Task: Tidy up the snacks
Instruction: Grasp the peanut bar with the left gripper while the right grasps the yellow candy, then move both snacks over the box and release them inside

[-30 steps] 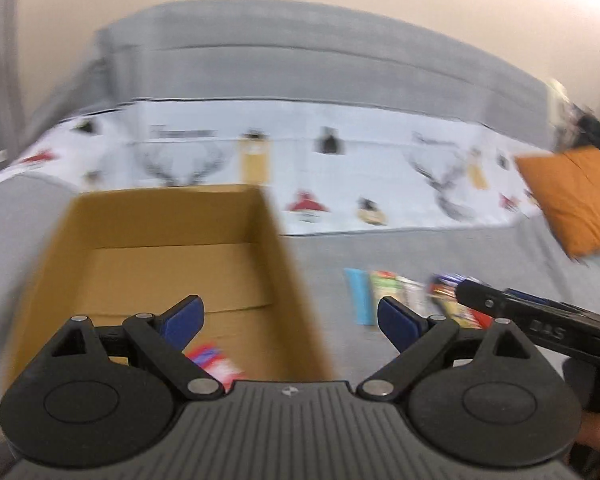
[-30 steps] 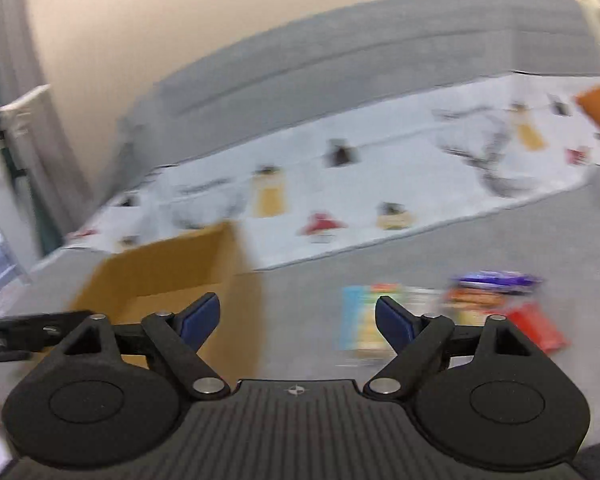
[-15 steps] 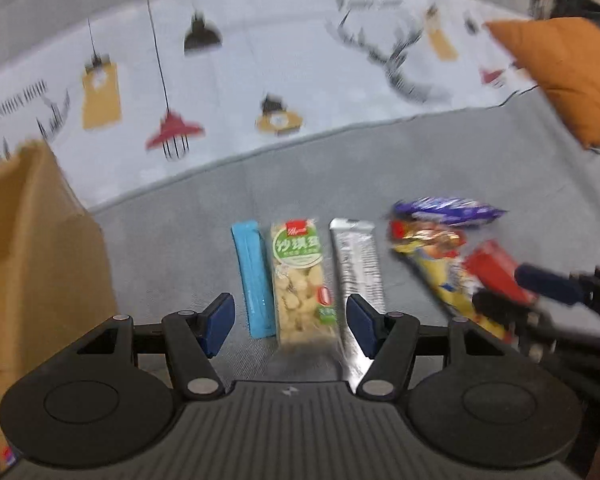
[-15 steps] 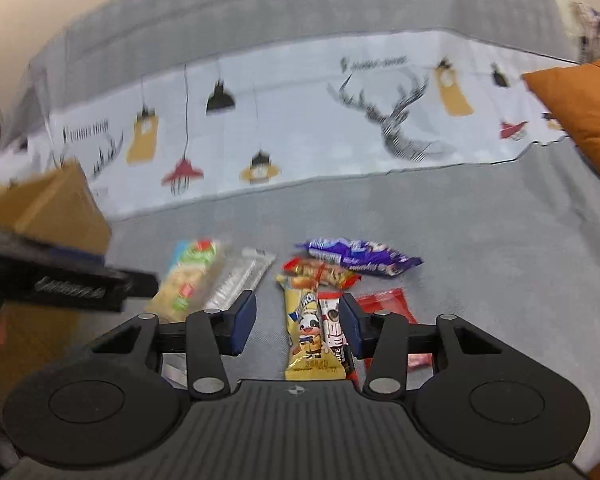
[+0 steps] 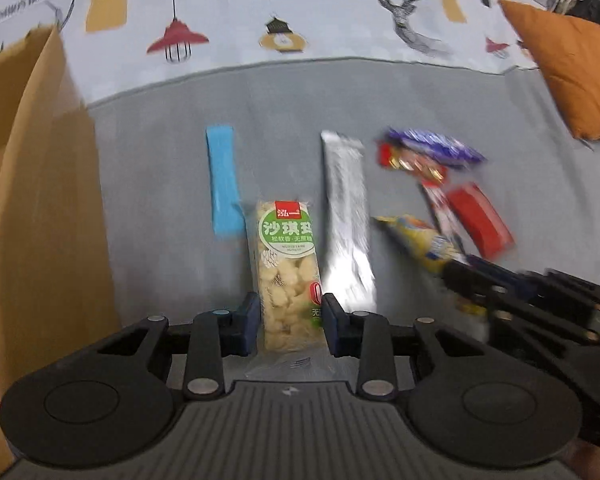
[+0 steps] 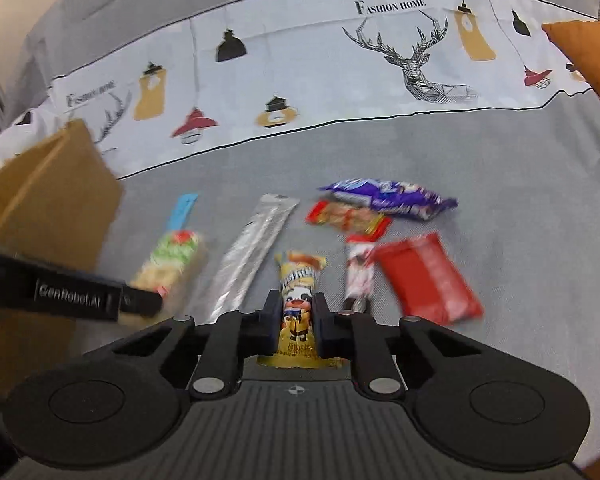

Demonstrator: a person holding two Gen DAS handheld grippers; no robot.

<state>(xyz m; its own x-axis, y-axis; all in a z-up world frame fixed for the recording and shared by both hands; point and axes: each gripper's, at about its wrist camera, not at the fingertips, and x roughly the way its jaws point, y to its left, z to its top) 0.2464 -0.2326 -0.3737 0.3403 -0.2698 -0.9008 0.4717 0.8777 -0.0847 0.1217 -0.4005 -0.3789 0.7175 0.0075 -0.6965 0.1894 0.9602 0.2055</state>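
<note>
Closing around the green-labelled snack pack (image 5: 288, 276), the left gripper (image 5: 288, 320) is seen with its pads pressed against the pack's two long edges. The yellow cartoon snack bar (image 6: 298, 308) is pinched by the right gripper (image 6: 296, 316), whose jaws are also closing. Both snacks lie on the grey bed cover (image 6: 500, 168), between the blue stick (image 5: 222, 184), silver sachet (image 5: 346, 216) and red packet (image 6: 428, 276). A cardboard box (image 5: 40, 200) stands at the left.
</note>
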